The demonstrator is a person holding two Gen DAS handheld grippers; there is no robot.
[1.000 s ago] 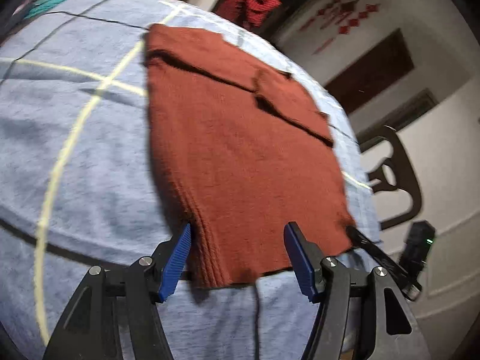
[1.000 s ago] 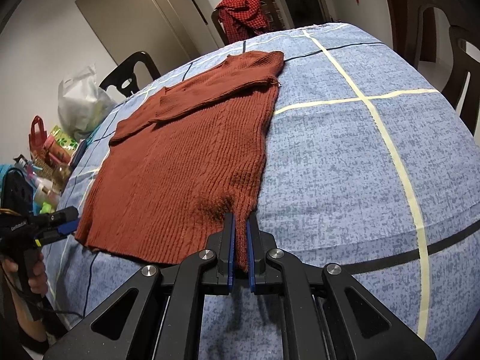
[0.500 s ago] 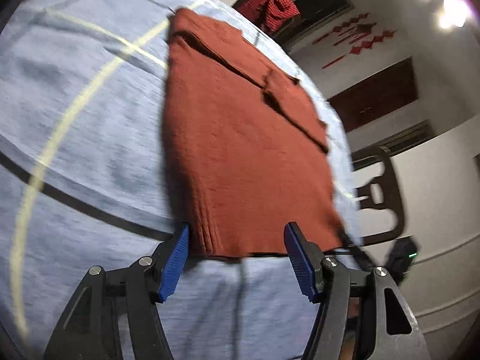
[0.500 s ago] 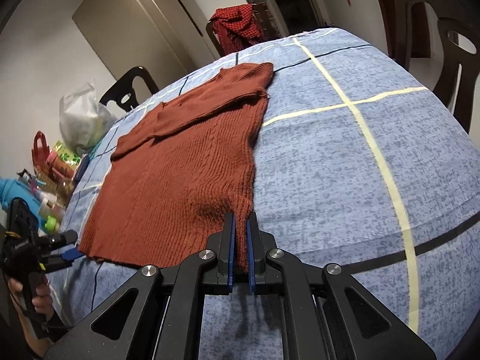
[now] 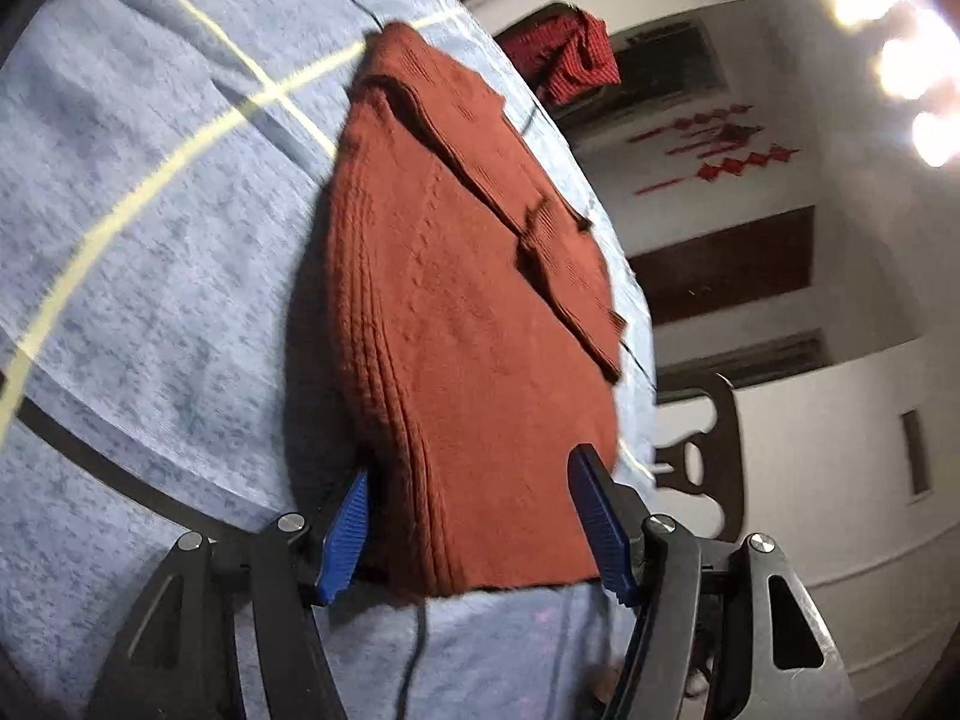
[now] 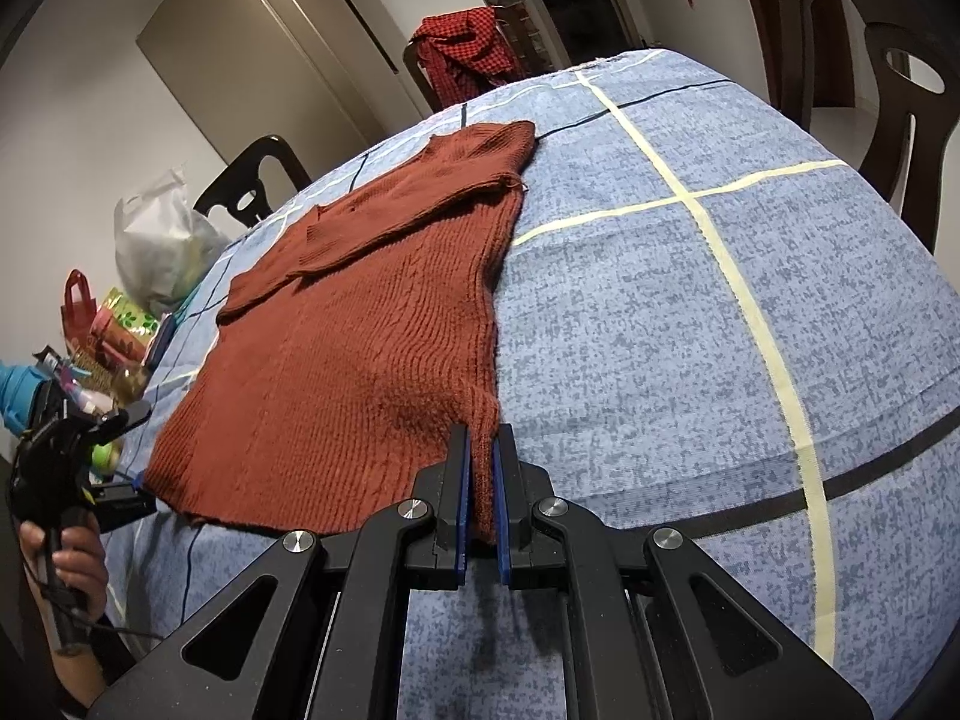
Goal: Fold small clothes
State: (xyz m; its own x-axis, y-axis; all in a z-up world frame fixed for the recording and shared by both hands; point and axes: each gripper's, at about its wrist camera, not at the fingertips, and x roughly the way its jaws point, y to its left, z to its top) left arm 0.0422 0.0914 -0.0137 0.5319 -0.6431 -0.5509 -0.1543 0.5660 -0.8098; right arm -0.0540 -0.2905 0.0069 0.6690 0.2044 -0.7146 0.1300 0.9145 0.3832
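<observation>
A rust-red knit sweater (image 6: 360,348) lies flat on the blue checked tablecloth (image 6: 690,330), sleeves folded across its upper part. My right gripper (image 6: 478,474) is shut on the sweater's near hem corner. In the left wrist view the sweater (image 5: 468,312) fills the middle. My left gripper (image 5: 471,516) is open, its blue fingers (image 5: 345,531) straddling the other hem corner, the cloth lying between them. The left gripper also shows at the left edge of the right wrist view (image 6: 114,462), held by a hand.
A red checked cloth (image 6: 468,51) hangs on a chair at the table's far end. Dark chairs (image 6: 864,78) stand at the right. A plastic bag (image 6: 162,246), gift bags and bottles clutter the table's left edge. A dark chair (image 5: 702,444) stands beyond the sweater.
My left gripper has moved forward along the table so the hem corner now sits deeper between its open fingers. The right gripper stays shut on its corner, the hem slightly raised.
</observation>
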